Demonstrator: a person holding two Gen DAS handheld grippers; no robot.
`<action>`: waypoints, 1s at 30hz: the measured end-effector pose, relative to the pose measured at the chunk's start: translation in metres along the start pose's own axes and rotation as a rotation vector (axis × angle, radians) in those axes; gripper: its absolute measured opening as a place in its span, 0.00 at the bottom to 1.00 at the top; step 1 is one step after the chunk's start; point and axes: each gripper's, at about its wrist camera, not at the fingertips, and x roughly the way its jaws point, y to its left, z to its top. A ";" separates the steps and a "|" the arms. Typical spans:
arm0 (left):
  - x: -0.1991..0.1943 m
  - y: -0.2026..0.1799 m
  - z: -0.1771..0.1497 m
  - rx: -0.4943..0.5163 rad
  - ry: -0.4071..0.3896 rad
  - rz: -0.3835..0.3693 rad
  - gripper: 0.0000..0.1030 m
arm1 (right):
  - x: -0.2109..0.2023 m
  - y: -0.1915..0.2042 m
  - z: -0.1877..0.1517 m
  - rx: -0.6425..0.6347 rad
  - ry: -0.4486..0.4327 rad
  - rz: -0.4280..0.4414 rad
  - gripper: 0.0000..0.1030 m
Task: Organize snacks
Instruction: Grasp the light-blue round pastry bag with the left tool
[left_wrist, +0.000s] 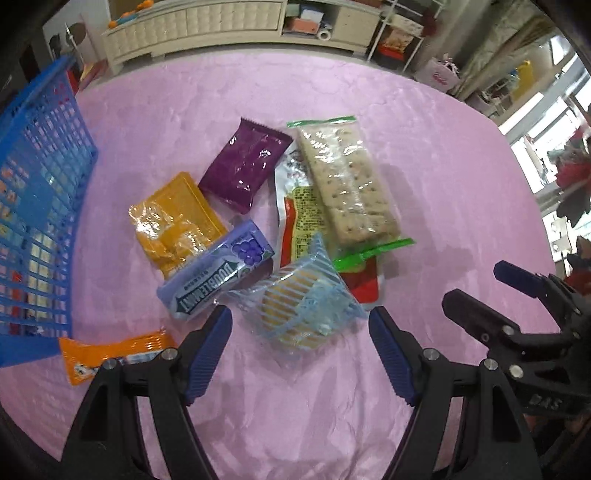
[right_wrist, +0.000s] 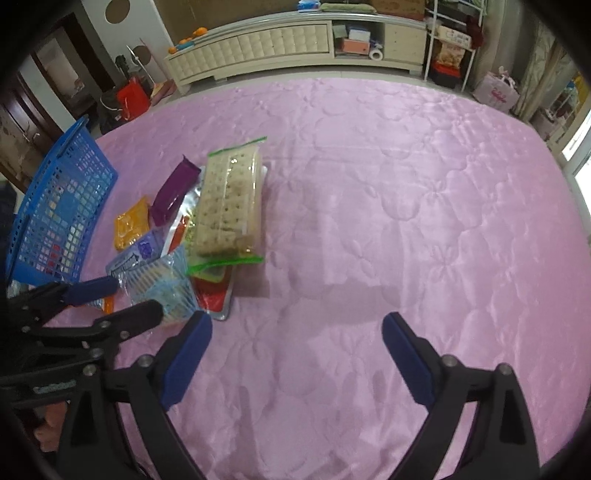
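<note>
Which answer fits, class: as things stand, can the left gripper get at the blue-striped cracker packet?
Probably yes. The left gripper has its jaws open just short of the blue-striped cracker packet, which lies on top of the pile with nothing over it. The Doublemint pack sits close to one side, so it could get nudged.

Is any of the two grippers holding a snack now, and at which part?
Nothing is held. The left gripper hangs open over the blue-striped cracker packet; the right gripper is open over bare pink cloth.
</note>
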 end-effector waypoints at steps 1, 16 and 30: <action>0.003 -0.001 0.001 -0.001 0.003 0.008 0.73 | 0.002 -0.001 0.001 0.003 0.000 0.004 0.93; 0.034 -0.021 0.011 0.043 0.064 0.036 0.80 | 0.019 -0.017 0.004 0.042 0.015 0.033 0.93; 0.025 -0.038 -0.008 0.054 0.038 0.035 0.51 | 0.010 -0.011 -0.013 0.073 0.057 0.020 0.93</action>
